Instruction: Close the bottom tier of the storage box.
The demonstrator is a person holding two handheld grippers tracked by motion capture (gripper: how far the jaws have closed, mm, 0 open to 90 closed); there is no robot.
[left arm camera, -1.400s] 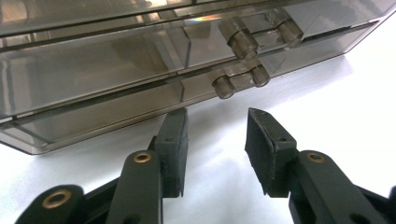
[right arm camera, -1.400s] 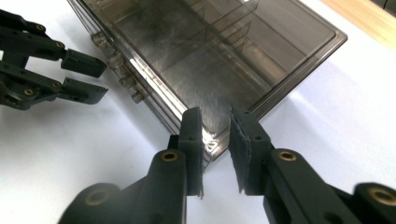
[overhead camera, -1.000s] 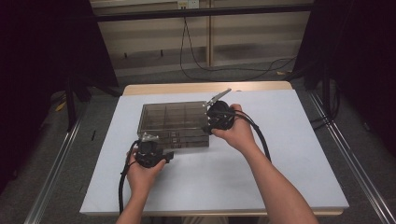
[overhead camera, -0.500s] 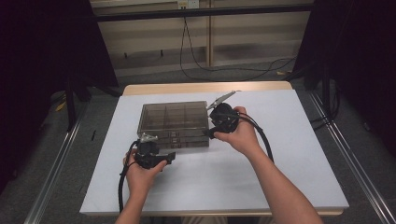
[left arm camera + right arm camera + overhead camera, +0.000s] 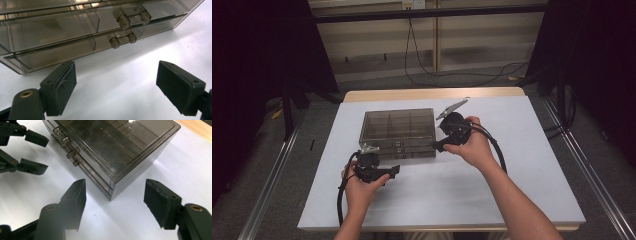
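Note:
A smoky see-through drawer box [image 5: 398, 125] stands on the white table cover. Its front faces me, with small round knobs [image 5: 122, 21] on the stacked drawers. My left gripper [image 5: 392, 171] rests low on the cover in front of the box's left half. In the left gripper view it [image 5: 117, 83] is open with nothing between its pads, a short way from the bottom drawer. My right gripper [image 5: 441, 137] is at the box's near right corner. It [image 5: 115, 200] is open, and the corner of the box [image 5: 117, 145] lies just ahead of the gap, untouched.
The white cover [image 5: 512, 165] has free room to the right of the box and in front of it. A bare wooden strip [image 5: 432, 93] runs along the table's far edge. Cables lie on the floor beyond. Metal rails flank the table.
My right gripper has drifted a little right and toward me, off the box's top to its near right corner. My left gripper has barely moved.

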